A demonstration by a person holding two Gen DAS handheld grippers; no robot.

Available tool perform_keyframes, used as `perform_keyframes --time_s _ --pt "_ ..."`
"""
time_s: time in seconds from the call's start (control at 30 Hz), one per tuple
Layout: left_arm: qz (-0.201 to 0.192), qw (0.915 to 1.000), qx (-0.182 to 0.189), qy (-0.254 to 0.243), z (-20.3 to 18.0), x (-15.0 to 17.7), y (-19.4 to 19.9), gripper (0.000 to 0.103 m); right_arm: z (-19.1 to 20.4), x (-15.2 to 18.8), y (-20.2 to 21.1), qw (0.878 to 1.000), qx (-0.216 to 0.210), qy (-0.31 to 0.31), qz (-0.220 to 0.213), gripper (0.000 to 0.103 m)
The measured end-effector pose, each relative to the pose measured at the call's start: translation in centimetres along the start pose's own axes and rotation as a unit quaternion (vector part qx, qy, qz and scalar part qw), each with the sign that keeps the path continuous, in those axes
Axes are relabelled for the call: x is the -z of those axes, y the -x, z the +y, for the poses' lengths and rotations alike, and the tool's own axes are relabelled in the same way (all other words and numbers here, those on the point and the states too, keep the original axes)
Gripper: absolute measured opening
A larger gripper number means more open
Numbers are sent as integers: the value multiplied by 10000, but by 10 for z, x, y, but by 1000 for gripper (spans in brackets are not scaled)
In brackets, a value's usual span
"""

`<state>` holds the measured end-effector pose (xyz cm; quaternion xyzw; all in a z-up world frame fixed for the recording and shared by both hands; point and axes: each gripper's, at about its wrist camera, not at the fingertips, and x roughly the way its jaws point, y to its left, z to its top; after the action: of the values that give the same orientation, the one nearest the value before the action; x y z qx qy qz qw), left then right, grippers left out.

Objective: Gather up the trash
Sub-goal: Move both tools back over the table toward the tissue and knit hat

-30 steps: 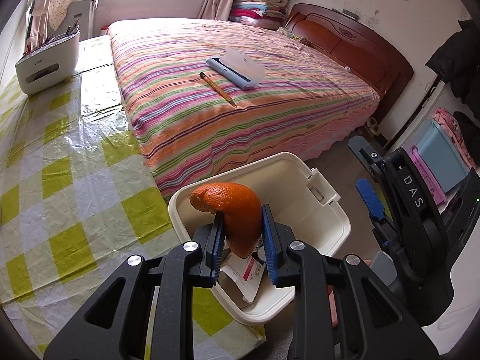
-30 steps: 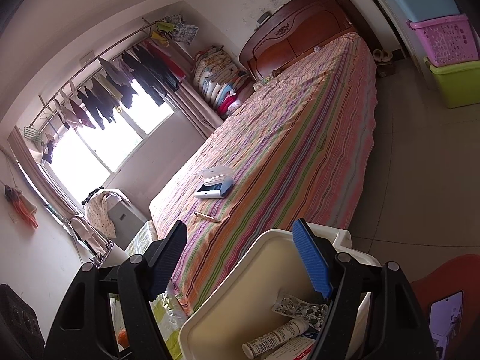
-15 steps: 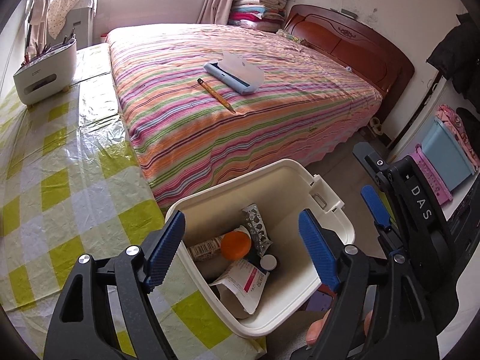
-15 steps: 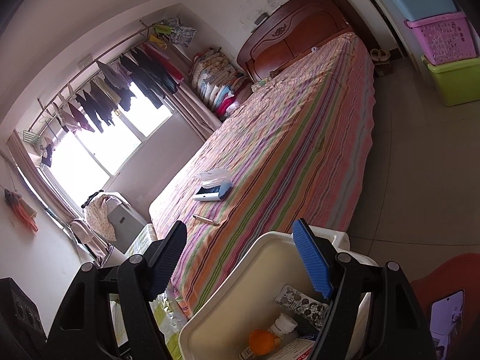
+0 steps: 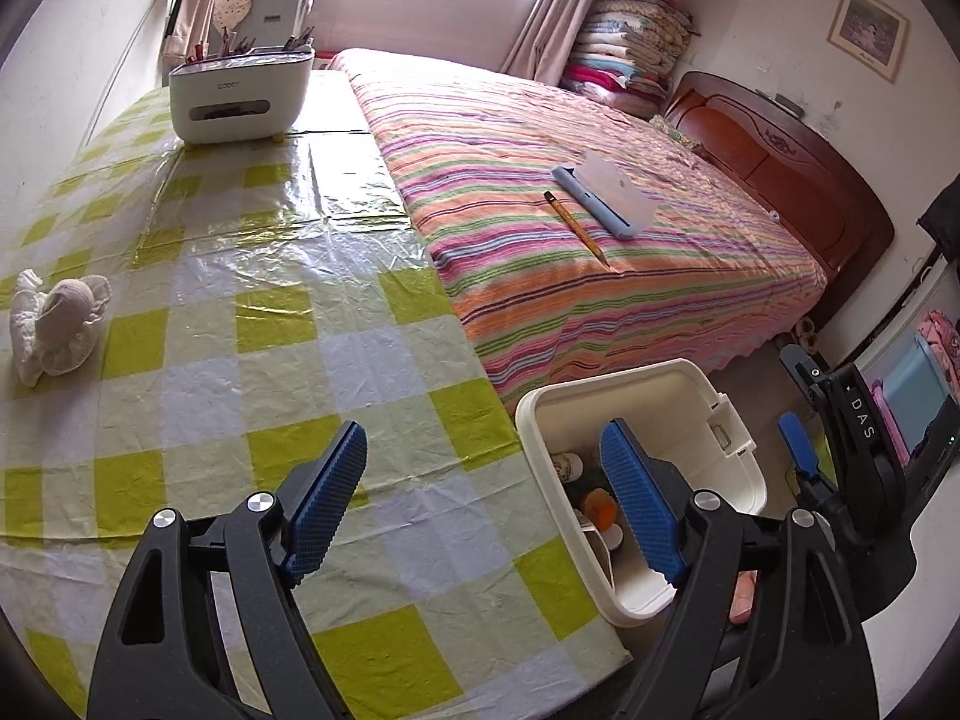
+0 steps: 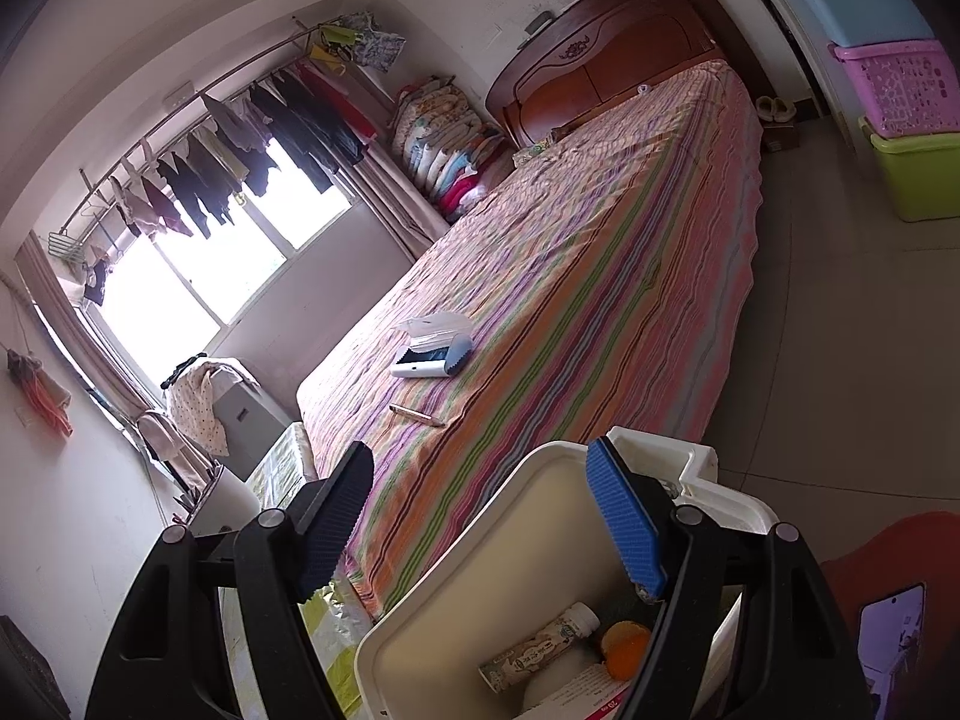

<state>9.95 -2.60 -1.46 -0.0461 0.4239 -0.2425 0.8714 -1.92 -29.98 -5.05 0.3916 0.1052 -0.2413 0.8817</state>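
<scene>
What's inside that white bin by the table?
In the white bin: an orange peel, a small labelled bottle and a printed paper packet. The right gripper covers the bin's right side, hiding anything there.

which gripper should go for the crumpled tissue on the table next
Left. The left gripper is open over the checked tablecloth with the crumpled tissue in view; the right gripper is open over the white bin.

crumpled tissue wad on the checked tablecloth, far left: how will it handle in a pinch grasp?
The tissue wad looks soft and crumpled, so it will probably squash between the pads rather than resist. It is likely very light, so a nudge from the open left gripper may push it along the glossy plastic tablecloth. Its lumpy shape makes rolling unlikely.
</scene>
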Motion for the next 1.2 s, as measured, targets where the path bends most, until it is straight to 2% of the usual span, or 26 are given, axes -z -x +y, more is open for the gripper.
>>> perform_keyframes --time_s 0.2,0.4,0.53,0.73,0.97,1.2 --pt "-70 9978 -367 553 57 5 17 79 13 7 -4 9995 -17 290 135 72" --pt "-300 9910 -799 1028 113 4 40 79 21 14 -9 9986 6 450 267 72" --pt "-476 9833 -1081 1385 154 0 56 79 23 17 -12 9980 26 542 321 72" --pt "-702 9664 -1527 1947 221 -16 76 79 31 22 -14 9969 37 674 404 72" --pt "-374 9512 -1662 2571 286 -46 59 79 40 30 -18 9955 26 793 512 72" --pt "60 9405 -1883 2827 315 -68 22 78 43 33 -23 9941 44 885 620 72"
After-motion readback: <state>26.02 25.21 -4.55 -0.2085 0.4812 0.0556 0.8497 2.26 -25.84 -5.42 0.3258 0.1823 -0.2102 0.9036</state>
